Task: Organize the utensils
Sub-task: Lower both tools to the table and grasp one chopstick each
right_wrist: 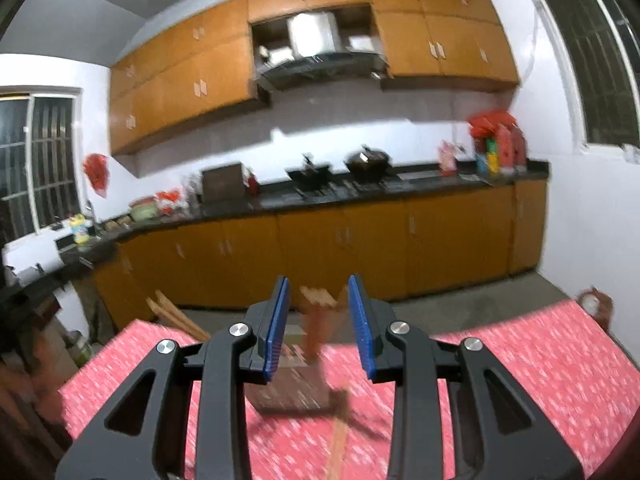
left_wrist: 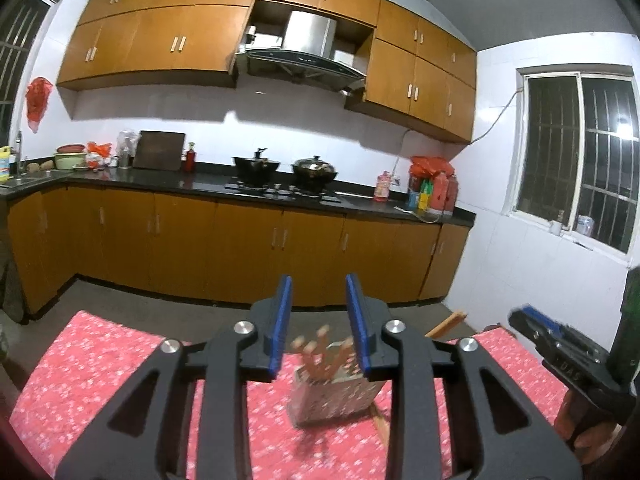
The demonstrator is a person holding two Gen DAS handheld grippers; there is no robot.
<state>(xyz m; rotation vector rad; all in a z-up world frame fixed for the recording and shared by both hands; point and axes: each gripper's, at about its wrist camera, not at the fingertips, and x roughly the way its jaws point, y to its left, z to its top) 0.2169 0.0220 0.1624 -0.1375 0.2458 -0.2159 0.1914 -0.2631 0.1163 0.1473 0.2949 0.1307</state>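
Note:
A metal utensil holder (left_wrist: pixel 334 394) stands on the red flowered tablecloth (left_wrist: pixel 92 376) with several wooden chopsticks (left_wrist: pixel 316 354) upright in it. One wooden utensil (left_wrist: pixel 382 426) lies on the cloth at its right. My left gripper (left_wrist: pixel 319 300) is open and empty, above and behind the holder. In the right wrist view, blurred by motion, the holder (right_wrist: pixel 290 386) and its chopsticks (right_wrist: pixel 316 320) sit below my right gripper (right_wrist: pixel 319 300), which is open and empty. A wooden stick (right_wrist: pixel 338 444) lies on the cloth (right_wrist: pixel 540 360). The right gripper also shows in the left wrist view (left_wrist: pixel 536 326).
A kitchen counter (left_wrist: pixel 160 184) with two woks (left_wrist: pixel 256 168), bottles and bags runs along the far wall, brown cabinets above and below. Wooden strips (right_wrist: pixel 176 316) lean off the table's far left edge. A barred window (left_wrist: pixel 576 152) is at the right.

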